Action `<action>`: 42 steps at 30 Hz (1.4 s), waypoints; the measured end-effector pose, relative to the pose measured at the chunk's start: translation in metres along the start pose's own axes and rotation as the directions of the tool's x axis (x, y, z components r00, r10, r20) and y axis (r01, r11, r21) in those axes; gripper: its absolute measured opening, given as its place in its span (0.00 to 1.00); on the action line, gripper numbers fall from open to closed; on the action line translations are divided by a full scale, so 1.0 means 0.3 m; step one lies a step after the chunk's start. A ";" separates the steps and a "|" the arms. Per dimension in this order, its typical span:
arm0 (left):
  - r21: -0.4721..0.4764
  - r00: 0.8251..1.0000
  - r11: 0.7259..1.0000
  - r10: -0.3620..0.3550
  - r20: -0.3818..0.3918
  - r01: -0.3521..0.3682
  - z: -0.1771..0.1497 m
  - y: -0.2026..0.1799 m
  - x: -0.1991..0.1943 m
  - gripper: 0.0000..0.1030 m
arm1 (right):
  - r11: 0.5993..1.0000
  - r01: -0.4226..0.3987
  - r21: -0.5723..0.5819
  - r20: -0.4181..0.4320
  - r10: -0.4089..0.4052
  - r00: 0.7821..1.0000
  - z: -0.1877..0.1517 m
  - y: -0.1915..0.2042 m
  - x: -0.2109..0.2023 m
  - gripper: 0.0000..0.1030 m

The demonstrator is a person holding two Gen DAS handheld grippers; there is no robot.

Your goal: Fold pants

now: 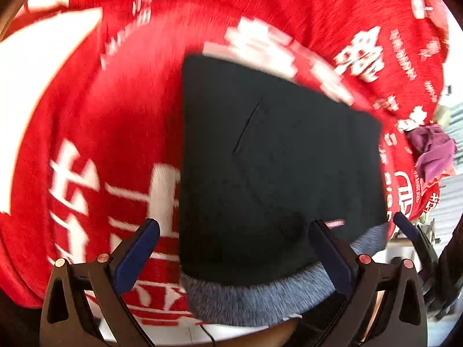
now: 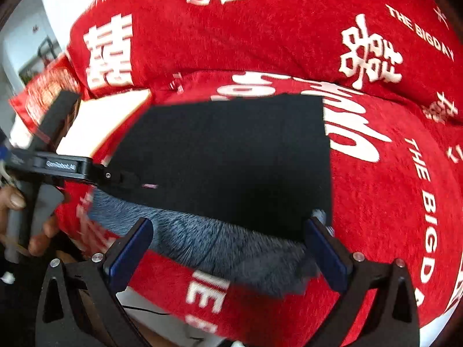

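Black pants (image 1: 275, 159) lie folded into a flat rectangle on the red blanket. Grey fleece lining (image 1: 246, 300) shows along their near edge. My left gripper (image 1: 233, 228) is open, its blue-padded fingers spread wide over the pants' near left part, holding nothing. In the right wrist view the same pants (image 2: 231, 159) fill the middle, with the fleece edge (image 2: 217, 245) running between the fingers. My right gripper (image 2: 231, 225) is open over the near right corner, its right finger (image 2: 321, 231) at the pants' right edge. No cloth is pinched in either.
A red blanket (image 1: 115, 115) with white characters covers the surface and bunches up behind the pants (image 2: 260, 29). A purple cloth (image 1: 434, 150) lies at the far right. A hand (image 2: 14, 202) holds the left gripper's handle. A black cable (image 1: 207, 332) runs along the white near edge.
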State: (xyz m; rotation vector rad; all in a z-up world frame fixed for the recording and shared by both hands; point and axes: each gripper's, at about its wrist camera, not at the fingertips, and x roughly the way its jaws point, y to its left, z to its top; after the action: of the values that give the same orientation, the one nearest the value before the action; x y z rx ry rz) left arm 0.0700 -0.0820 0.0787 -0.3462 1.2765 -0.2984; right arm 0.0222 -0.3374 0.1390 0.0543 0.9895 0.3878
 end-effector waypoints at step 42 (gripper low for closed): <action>0.072 0.976 0.996 -0.072 0.208 0.058 0.306 -0.062 -0.176 0.56 | 0.976 -0.217 0.022 0.155 0.212 0.965 0.322 -0.001 0.065 0.47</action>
State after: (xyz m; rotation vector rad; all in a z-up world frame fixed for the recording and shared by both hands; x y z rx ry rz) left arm 0.1442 -0.0698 0.1556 -0.3544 1.0469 -0.3489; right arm 0.1113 -0.3184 0.1767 0.2247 0.8425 0.5551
